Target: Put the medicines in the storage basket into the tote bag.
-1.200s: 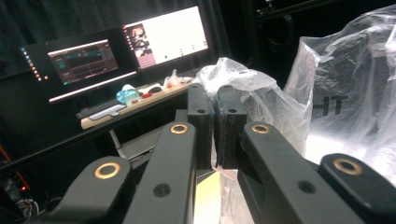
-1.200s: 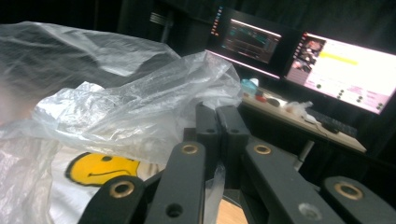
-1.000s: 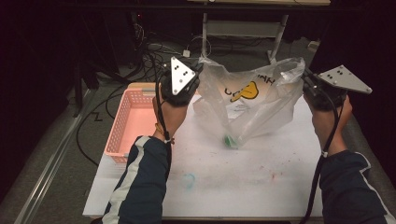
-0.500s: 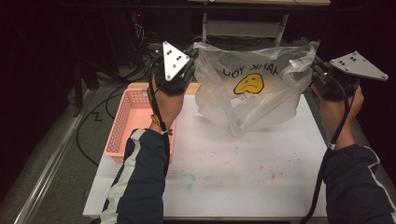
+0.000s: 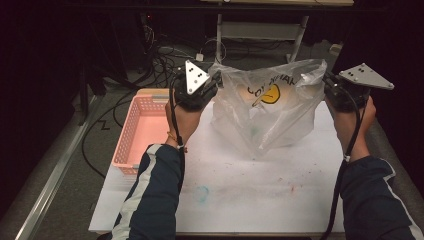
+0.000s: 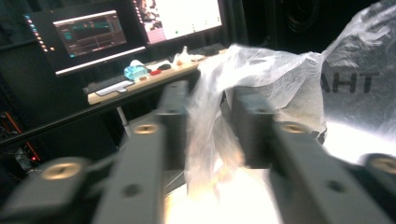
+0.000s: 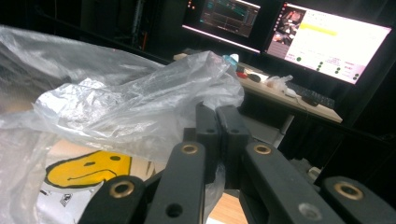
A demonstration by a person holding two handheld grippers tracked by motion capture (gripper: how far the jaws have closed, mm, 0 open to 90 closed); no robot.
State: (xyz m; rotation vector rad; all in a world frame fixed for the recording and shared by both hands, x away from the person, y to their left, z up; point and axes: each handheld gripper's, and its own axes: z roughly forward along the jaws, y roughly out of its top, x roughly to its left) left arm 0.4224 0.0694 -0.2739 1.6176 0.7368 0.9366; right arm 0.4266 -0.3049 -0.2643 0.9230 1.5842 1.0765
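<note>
High view, frame centre: a clear plastic bag [image 5: 267, 112] hangs stretched between the left hand-held gripper [image 5: 216, 80] and the right hand-held gripper [image 5: 327, 81], each pinching a top corner.

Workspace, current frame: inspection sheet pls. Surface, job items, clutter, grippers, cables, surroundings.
Surface: white table top, faint coloured stains, a teal smudge near the front.
Job's things: clear plastic bag with a yellow smiley print, held up by its two top corners, its bottom near the table; contents cannot be told.
Clutter: pink plastic basket at the table's left edge, looks empty.
Grippers: left gripper jaws apart with a twist of bag film between them; right gripper jaws shut on the bag's edge.
Cables: a black cable trails down each forearm; loose cables on the floor behind the basket.
Surroundings: dark room; lit monitors and a cluttered desk beyond.
</note>
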